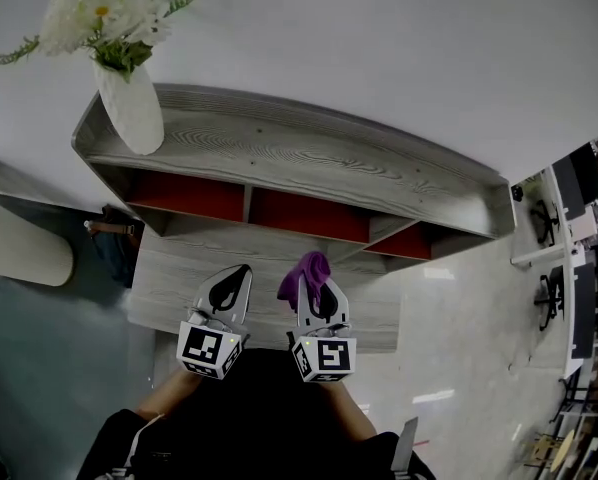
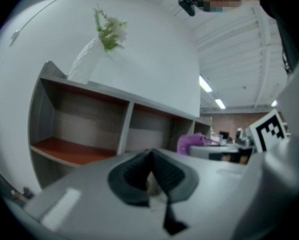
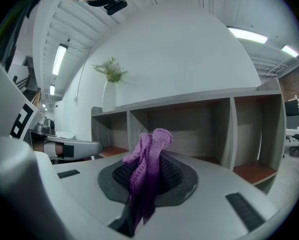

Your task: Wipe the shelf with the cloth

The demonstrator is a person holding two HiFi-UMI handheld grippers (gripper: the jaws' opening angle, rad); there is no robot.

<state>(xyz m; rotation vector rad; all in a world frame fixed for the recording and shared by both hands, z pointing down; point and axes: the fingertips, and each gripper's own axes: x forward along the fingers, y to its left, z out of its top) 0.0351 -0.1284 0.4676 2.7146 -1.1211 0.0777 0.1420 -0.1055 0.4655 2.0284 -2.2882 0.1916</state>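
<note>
A grey wooden shelf (image 1: 309, 158) with three red-floored compartments stands against the white wall. My right gripper (image 1: 317, 290) is shut on a purple knitted cloth (image 1: 307, 273), which bunches up out of its jaws (image 3: 148, 164) in front of the shelf (image 3: 199, 119). My left gripper (image 1: 231, 286) is beside it on the left, shut with nothing between its jaws (image 2: 150, 176). In the left gripper view the cloth (image 2: 193, 143) shows at the right, ahead of the shelf (image 2: 104, 129). Both grippers hover short of the shelf's lower board.
A white vase with daisies (image 1: 129, 98) stands on the left end of the shelf top. A white round-edged object (image 1: 24, 248) lies at the far left. Desks and office chairs (image 1: 559, 268) stand at the far right. Pale floor (image 1: 459, 338) stretches to the shelf's right.
</note>
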